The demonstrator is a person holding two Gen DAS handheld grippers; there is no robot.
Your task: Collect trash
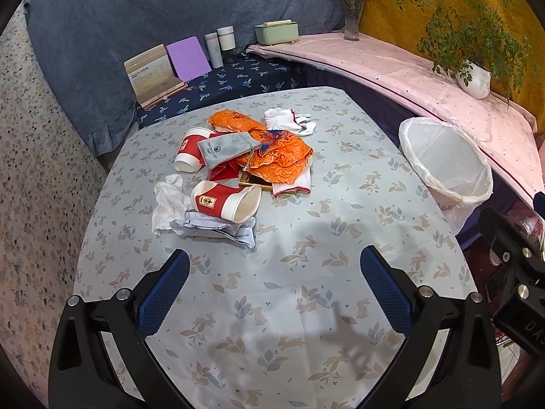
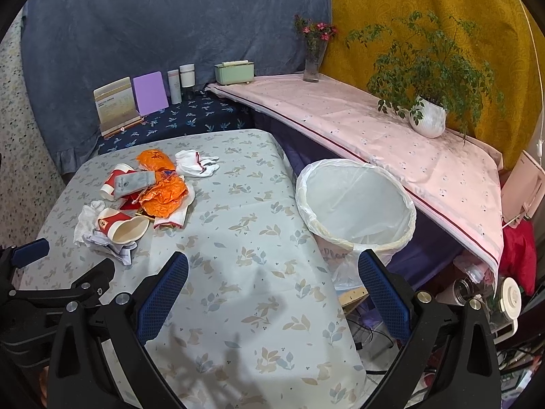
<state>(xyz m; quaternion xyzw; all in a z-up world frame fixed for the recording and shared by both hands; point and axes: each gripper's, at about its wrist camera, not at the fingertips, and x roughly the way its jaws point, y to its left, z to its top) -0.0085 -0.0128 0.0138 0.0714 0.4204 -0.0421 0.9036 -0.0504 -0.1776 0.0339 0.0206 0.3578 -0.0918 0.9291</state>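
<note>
The trash pile (image 1: 238,167) sits at 11 o'clock, far past the left gripper (image 1: 274,269). Both the left and the right gripper (image 2: 272,271) have jaws spread wide and hold nothing.

Matt printed cloth covers the table (image 1: 306,289); crinkled glossy orange plastic wrapper (image 1: 279,160); paper cups (image 1: 224,201).

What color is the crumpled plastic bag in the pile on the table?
Orange, with some red and blue print. The crumpled plastic bag shows best in the left wrist view.
</note>
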